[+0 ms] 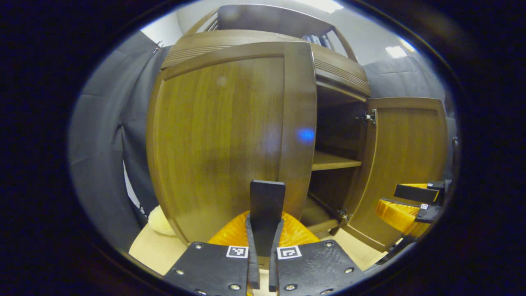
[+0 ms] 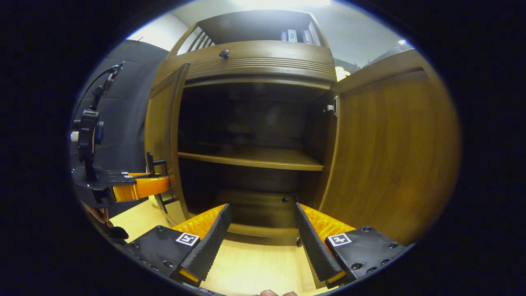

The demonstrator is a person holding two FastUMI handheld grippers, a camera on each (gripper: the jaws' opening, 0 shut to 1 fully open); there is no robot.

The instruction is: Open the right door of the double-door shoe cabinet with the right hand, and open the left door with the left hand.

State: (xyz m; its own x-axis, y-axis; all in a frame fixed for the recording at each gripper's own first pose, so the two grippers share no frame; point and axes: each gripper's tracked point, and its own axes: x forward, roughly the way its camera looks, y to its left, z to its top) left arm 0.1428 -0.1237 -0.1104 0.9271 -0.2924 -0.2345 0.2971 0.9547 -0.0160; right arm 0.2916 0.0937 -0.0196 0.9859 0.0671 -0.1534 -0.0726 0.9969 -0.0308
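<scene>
Your left gripper (image 1: pixel 267 213) is clenched on the dark handle (image 1: pixel 267 201) of the left door (image 1: pixel 222 135); both fingers press against the handle's sides, and it stands upright between them, rising above the fingertips; the door panel lies straight ahead of the fingers and is swung partly out from the shoe cabinet (image 1: pixel 341 78); to the right of those fingers the cabinet's dark interior shows, with a wooden shelf (image 1: pixel 335 161) across it; beyond the shelf the right door (image 1: pixel 407 164) stands wide open on its metal hinge (image 1: pixel 370 117); low against that door you can see your other gripper, its fingers apart

Your right gripper (image 2: pixel 261 234) is released, its fingers spread wide and touching nothing; between them and ahead lies the open cabinet (image 2: pixel 259 61), the shelf (image 2: pixel 254 157) running across above the fingertips and the bottom board just past them; the right door (image 2: pixel 394 152) stands open to the right of the right finger, just beside it but apart; to the left of the left finger the left door (image 2: pixel 162 135) shows edge-on, partly open, with the left gripper (image 2: pixel 158 181) closed on its handle (image 2: pixel 156 164); the pale wooden floor (image 2: pixel 254 267) lies under the fingers; a small dark knob (image 2: pixel 224 53) sits on the drawer front above the opening
</scene>
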